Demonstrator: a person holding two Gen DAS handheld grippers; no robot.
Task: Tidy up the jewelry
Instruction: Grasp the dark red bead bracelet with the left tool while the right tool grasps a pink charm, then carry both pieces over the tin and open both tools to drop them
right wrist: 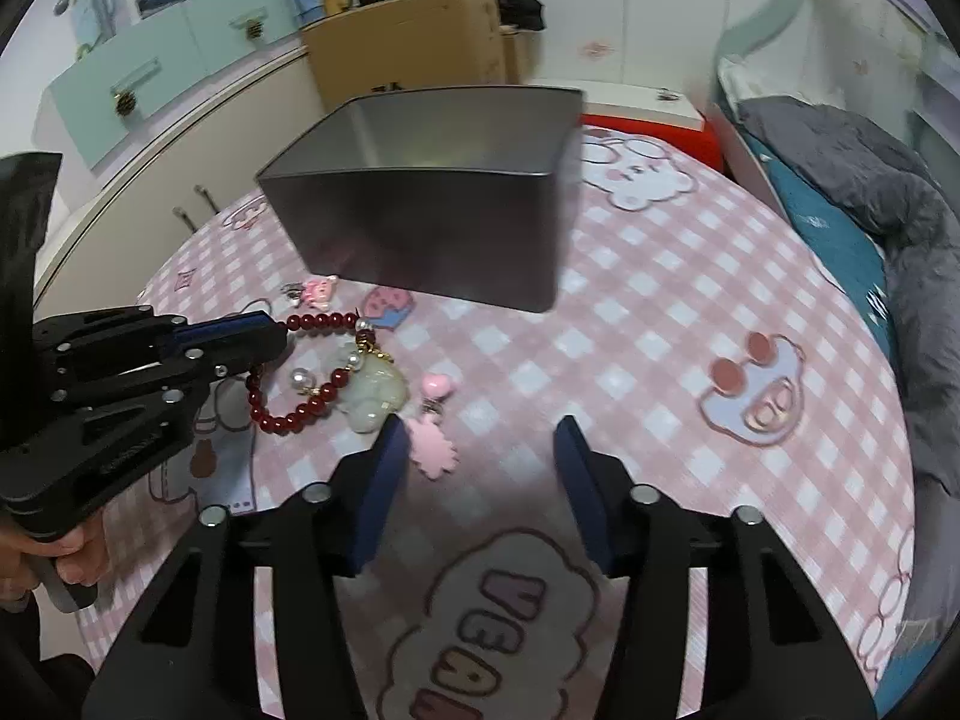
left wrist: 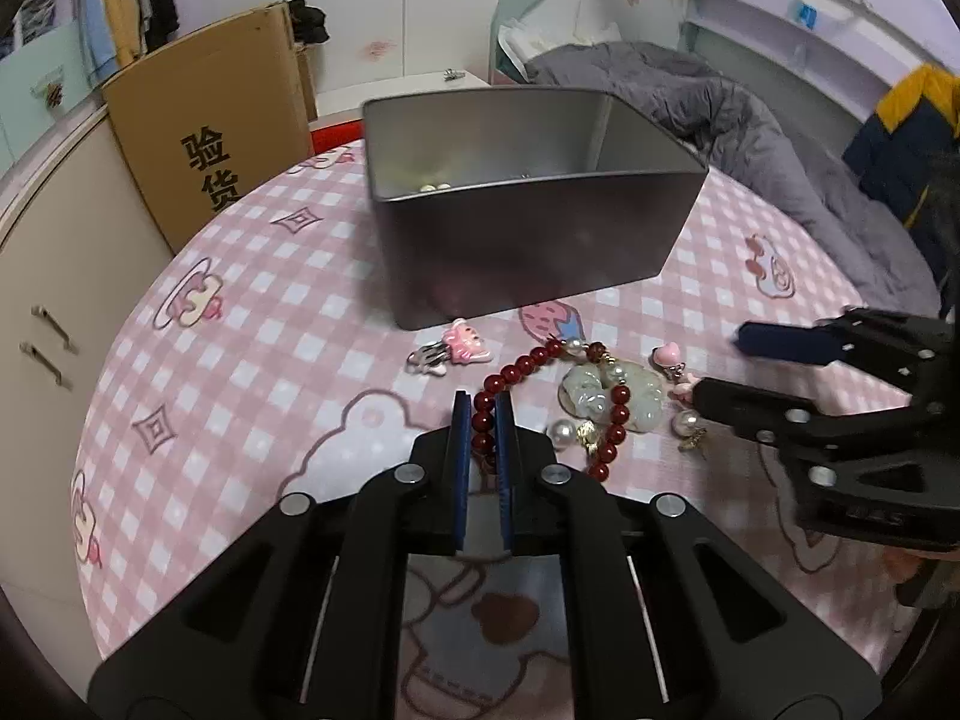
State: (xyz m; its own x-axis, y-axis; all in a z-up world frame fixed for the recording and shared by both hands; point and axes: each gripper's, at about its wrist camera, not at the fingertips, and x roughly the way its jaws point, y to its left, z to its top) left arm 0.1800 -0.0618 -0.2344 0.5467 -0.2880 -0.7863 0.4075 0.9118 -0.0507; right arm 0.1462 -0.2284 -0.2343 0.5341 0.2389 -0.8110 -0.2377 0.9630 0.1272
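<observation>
Red bead bracelet [left wrist: 543,396]: a loop of dark red beads lying on the pink checked cloth, one side of it running between the fingers of the left tongs; seen from the right wrist, the loop [right wrist: 300,378] stretches away from those fingertips toward the right tongs.
Left tongs [left wrist: 483,402]: blue-padded fingers drawn close together with the beads between them, pinching the strand; from the right wrist they come in from the left edge [right wrist: 276,339].
Jade pendant [left wrist: 612,399]: pale green carved piece just right of the left tongs' tips, touching the bracelet, with small pearl and gold beads around it.
Pearl earrings [left wrist: 687,423]: one round pearl lies just right of the left fingertips, another further right beside the lower finger of the right tongs.
Right tongs [right wrist: 480,438]: fingers spread wide, gripping nothing; bare cloth lies between the pads.
Pink charm [right wrist: 435,453]: a flat, scalloped pink piece touching the outer side of the right tongs' left finger, a pink heart bead [right wrist: 435,385] just beyond it.
Pink hair clip [left wrist: 465,347]: ahead of the left tongs, near the tin's front wall, beside a silvery clip.
Metal tin [left wrist: 528,240]: open grey box well ahead of both tongs, a few small pale pieces inside on the bottom.
Cardboard box [left wrist: 210,138]: behind the table, beyond the tin to the left.
</observation>
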